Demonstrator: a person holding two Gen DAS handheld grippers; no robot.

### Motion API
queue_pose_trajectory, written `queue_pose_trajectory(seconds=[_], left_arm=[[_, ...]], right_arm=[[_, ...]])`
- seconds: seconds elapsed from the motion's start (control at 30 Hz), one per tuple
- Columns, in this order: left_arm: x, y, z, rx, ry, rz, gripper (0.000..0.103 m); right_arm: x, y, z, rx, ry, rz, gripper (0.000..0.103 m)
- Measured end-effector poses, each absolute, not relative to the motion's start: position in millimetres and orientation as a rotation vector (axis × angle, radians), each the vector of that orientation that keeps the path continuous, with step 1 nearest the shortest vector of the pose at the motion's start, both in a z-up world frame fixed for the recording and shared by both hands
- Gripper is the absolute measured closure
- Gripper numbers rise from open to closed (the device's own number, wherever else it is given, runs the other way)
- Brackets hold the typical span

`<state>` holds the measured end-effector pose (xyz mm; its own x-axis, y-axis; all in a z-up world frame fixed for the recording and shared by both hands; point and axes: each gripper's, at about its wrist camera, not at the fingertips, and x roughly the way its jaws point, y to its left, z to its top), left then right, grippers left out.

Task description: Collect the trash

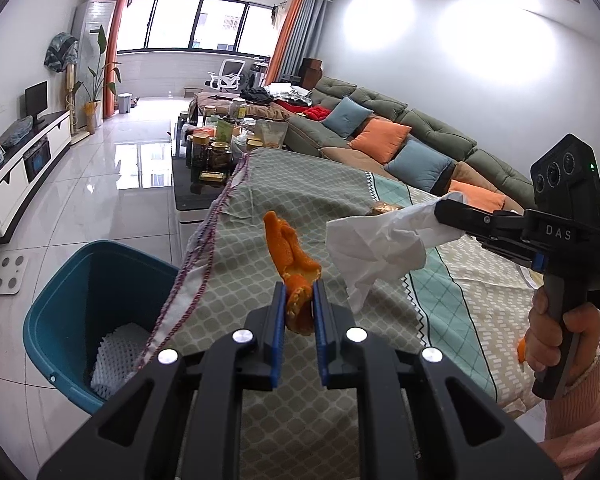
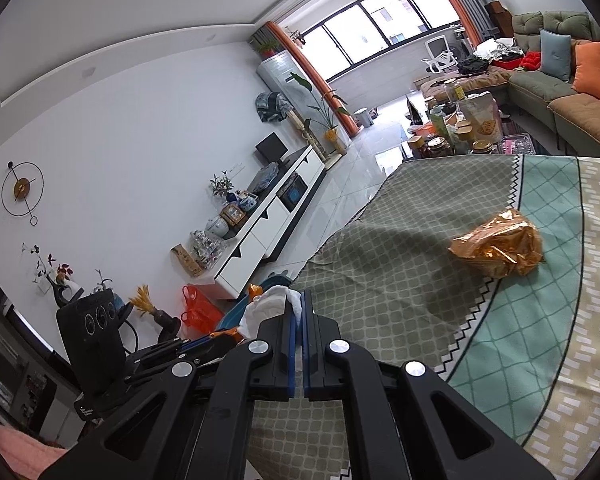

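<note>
1. Peel (image 1: 296, 276) sits clamped in the left gripper (image 1: 299, 300), its long axis running away from the jaws and up, tip toward the far end of the desk (image 1: 300, 184)
2. Tissue (image 1: 374, 246) is pinched in the right gripper (image 1: 446, 216), held above the desk; its crumpled body hangs down and to the left of those jaws
3. Left view alone shows the bin (image 1: 72, 280) on the floor beside the desk's left edge, with white foam netting (image 1: 116, 356) inside
4. Left view also shows the person's right hand (image 1: 560, 332) on the handle
5. Right view alone shows the wrapper (image 2: 498, 246), a crumpled gold foil piece lying on the desk, well apart from both grippers
6. Right view shows its own jaws pressed nearly together on the tissue (image 2: 276, 304), which bulges out to their left, with the left gripper (image 2: 220, 338) just beside it; the bin (image 2: 236, 316) is only a blue sliver behind them
</note>
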<state>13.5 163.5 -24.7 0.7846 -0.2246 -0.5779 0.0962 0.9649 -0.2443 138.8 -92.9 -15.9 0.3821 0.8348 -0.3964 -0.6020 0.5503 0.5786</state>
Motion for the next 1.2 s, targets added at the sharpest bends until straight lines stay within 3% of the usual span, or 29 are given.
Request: queue_pose_trajectory(seconds=[1.2], left_arm=[[2.3,207.2,-23.3,-0.244,0.621,-0.047,0.089]], right_arm=[[139.8,-40.8,-12.2,0.335,0.742,1.037,0.1]])
